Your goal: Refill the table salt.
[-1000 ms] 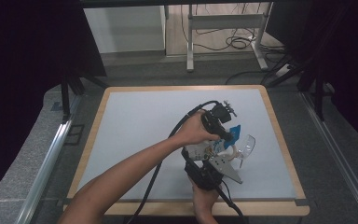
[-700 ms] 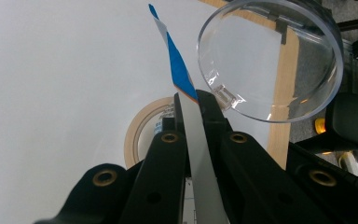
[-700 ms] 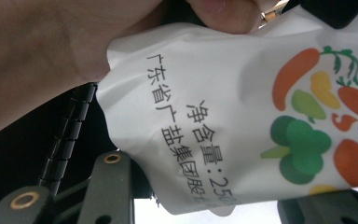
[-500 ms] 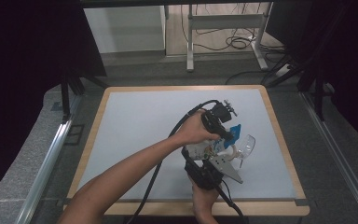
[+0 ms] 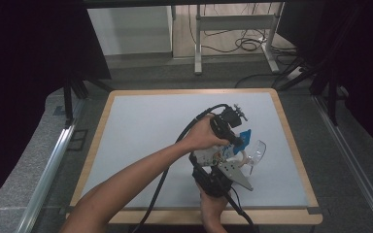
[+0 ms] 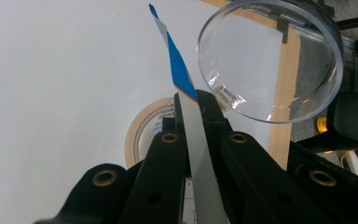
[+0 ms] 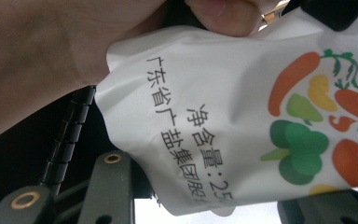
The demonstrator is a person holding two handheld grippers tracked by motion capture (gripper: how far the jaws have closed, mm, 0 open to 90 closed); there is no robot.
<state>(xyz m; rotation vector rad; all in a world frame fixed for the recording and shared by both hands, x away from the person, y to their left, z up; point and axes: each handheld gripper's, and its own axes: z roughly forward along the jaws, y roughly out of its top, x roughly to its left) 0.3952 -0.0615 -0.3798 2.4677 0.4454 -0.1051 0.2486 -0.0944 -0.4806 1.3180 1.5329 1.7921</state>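
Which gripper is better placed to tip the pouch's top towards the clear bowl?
Left, probably: the left gripper clamps the pouch by its blue top edge, just beside the clear bowl.

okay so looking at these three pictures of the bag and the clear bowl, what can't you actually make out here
- Bag, right gripper view: the printed line runs off the bottom edge, and the hand covers the bag's top.
- Bag, high view: mostly hidden under the left gripper and hand; pictures too small to read.
- Clear bowl, left gripper view: too see-through to tell whether anything is inside.
- Tape roll, left gripper view: lower half hidden behind the jaws.
- Right gripper: bag hides where the pads press.
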